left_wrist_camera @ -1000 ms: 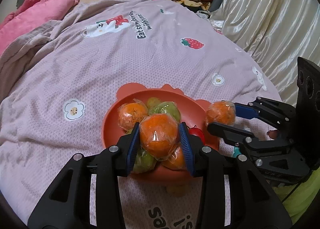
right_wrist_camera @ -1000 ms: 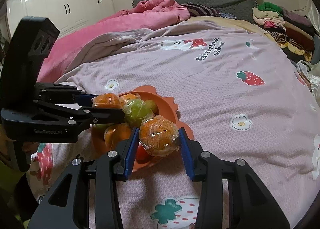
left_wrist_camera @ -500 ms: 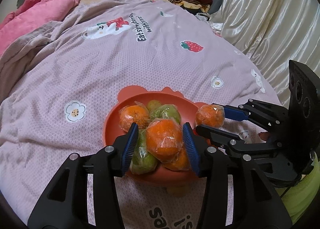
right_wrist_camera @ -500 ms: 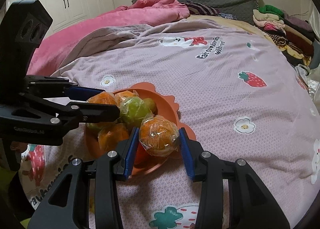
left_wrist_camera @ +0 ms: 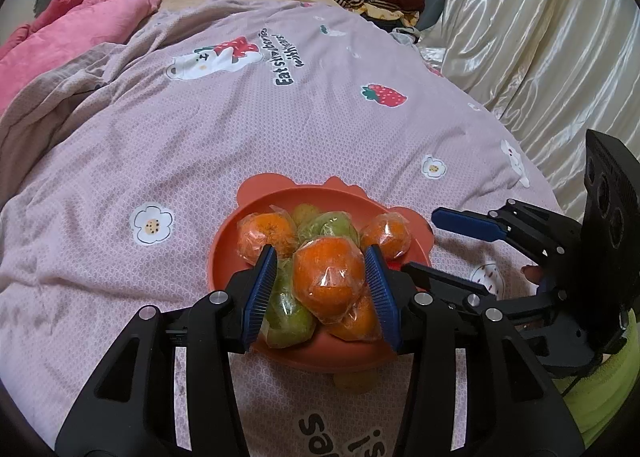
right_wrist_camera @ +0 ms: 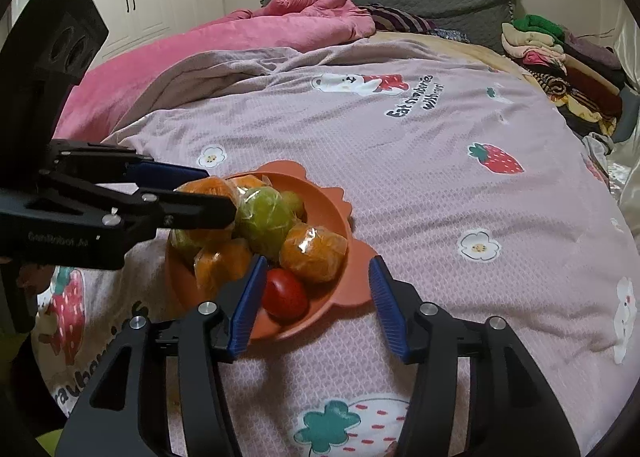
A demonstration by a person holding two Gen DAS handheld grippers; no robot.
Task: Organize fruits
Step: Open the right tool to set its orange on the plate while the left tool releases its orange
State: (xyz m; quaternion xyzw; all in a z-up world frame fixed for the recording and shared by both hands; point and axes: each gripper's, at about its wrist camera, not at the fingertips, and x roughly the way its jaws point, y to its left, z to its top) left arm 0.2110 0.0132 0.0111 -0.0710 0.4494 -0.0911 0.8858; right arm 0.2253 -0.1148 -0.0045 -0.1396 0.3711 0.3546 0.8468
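Two tools over bowl (right_wrist_camera: 340, 217); left tool (left_wrist_camera: 322, 281) grips round orange (left_wrist_camera: 328, 283); right tool (right_wrist_camera: 316, 297) released.

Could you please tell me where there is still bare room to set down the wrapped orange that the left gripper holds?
The orange scalloped plate is crowded with wrapped fruit. Bare pink bedspread lies free between the plate and the bear print, and also right of the plate toward the strawberry print.

- Orange-red bowl (right_wrist_camera: 340, 245), centre frame
- Orange fruit (right_wrist_camera: 314, 253), green fruit (right_wrist_camera: 264, 217)
- Red fruit (right_wrist_camera: 285, 294)
- Mauve bedspread (right_wrist_camera: 400, 177), strawberry-and-flower print
- Pink blanket (right_wrist_camera: 240, 41), upper left
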